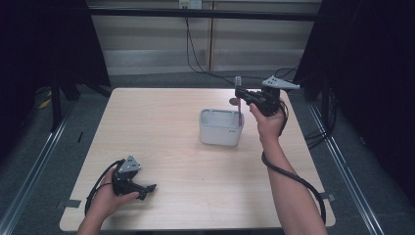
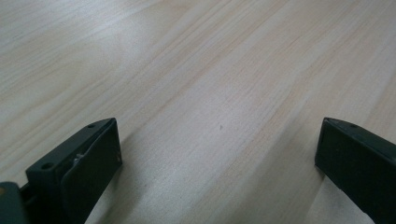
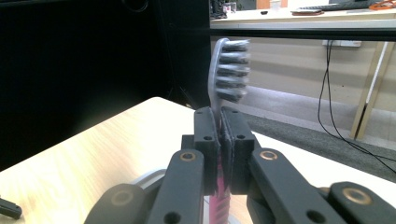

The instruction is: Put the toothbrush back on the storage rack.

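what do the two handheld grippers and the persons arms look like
Both the left gripper and the right gripper are black, each with two blocky jaws on linked arms with round pivot holes. Each carries a grey three-cornered plate on top and trails a thick black cable. The forearms are bare, with no sleeves or gloves in view.

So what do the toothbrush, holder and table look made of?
Toothbrush: plastic, likely; smooth grey head, pink handle, grey bristle tufts. Holder: matte white with rounded corners, plastic or ceramic, can't tell. Table: pale wood or wood-look laminate, with straight grain lines and a soft sheen.
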`<state>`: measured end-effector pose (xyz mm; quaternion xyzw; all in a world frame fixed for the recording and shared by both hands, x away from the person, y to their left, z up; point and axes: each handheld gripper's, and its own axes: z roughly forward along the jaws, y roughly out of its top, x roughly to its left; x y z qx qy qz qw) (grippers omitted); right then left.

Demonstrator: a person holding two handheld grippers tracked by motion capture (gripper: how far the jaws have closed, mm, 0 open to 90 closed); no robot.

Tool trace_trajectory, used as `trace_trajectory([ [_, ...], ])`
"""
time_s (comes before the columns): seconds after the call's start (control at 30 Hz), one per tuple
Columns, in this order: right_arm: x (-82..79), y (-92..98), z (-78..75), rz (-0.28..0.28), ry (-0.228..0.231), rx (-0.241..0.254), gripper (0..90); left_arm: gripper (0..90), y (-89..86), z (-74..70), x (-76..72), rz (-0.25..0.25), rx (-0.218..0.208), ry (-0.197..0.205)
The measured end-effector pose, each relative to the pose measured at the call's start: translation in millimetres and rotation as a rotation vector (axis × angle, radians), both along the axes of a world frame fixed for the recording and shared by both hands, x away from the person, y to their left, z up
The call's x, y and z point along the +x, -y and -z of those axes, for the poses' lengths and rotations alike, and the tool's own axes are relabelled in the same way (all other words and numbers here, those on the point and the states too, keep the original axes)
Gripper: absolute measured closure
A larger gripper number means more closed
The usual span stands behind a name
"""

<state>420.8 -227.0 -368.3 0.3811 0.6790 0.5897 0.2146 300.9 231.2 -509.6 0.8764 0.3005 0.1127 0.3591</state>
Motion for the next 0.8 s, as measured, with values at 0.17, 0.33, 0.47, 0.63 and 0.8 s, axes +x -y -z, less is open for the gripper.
trace_trajectory([
  [0.17,-1.9,3.3,3.1,0.009,0.002,0.016,86.0,0.0,0.0,0.0,0.0,-0.001,0.0,0.0],
  [0.33,-3.1,5.2,6.0,0.016,-0.004,0.026,85.9,0.0,0.0,0.0,0.0,-0.001,-0.001,0.0],
  [0.47,-3.8,6.2,7.9,0.018,-0.002,0.03,85.9,0.0,0.0,0.0,0.0,0.0,0.0,0.001],
  [0.63,-4.4,5.5,11.1,0.012,-0.003,0.026,85.9,0.0,0.0,0.0,0.0,-0.001,0.0,0.0],
  [0.8,-5.2,5.5,14.2,0.015,-0.007,0.026,85.9,0.0,0.0,0.1,0.0,0.0,-0.001,0.0],
])
